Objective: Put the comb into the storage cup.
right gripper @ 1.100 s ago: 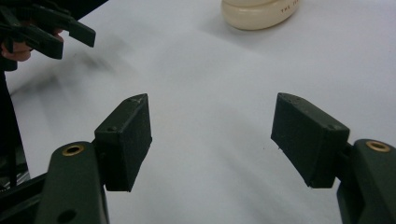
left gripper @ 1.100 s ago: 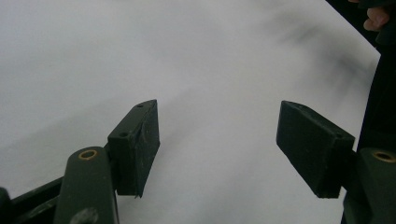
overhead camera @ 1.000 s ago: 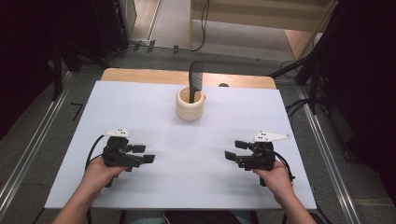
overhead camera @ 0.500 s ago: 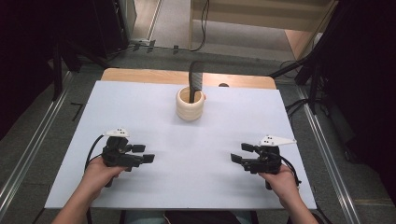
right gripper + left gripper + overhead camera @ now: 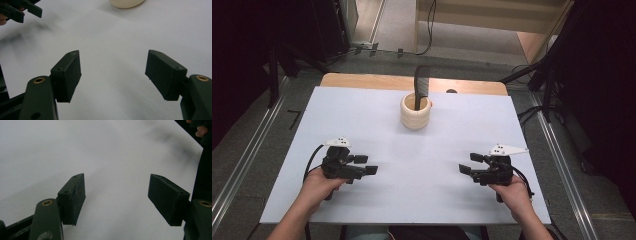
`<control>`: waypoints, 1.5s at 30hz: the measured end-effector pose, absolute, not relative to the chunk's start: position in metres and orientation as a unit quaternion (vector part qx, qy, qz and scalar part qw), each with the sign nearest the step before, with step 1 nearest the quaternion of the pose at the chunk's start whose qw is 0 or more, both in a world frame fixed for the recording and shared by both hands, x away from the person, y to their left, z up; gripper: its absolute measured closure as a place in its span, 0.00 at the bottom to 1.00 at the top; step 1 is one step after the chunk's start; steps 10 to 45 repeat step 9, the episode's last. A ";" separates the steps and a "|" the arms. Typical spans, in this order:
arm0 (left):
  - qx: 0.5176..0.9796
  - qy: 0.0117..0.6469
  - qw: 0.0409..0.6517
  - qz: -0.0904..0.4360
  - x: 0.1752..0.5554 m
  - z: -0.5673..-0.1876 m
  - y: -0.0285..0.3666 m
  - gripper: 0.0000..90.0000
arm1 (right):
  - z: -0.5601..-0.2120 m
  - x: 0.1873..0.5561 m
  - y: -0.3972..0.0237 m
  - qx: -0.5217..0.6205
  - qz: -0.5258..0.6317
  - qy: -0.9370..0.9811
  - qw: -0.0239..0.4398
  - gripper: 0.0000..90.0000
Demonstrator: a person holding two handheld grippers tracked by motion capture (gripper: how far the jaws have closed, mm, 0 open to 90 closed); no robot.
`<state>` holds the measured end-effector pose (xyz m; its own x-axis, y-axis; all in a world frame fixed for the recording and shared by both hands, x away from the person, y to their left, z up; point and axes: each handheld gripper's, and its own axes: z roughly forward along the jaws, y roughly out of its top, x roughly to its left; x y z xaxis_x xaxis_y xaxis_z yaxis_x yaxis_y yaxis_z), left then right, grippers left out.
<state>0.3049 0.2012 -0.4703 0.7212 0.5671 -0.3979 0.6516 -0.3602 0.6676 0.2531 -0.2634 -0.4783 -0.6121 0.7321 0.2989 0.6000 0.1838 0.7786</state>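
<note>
My grippers, left [image 5: 368, 165] and right [image 5: 467, 163], gape empty; I should approach the comb [image 5: 421, 88] squarely above its cup [image 5: 416, 115].

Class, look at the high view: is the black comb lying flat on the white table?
No, the black comb stands upright in the cream cup.

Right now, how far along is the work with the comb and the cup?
Nothing looks done yet: the black comb stands upright in the cream cup at the far middle of the white table, untouched. Nothing is in hand: the left gripper and right gripper rest near the front edge, jaws open and empty, well short of the cup. The reach and the handling of comb or cup are all left.
</note>
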 end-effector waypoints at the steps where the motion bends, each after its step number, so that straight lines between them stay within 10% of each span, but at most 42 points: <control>1: 0.823 0.370 0.428 -0.049 0.305 -0.470 0.201 0.34 | -0.478 0.253 -0.263 0.435 0.467 0.767 0.070 0.30; 45: 0.824 0.370 0.427 -0.050 0.305 -0.471 0.202 0.34 | -0.479 0.252 -0.260 0.428 0.464 0.773 0.070 0.30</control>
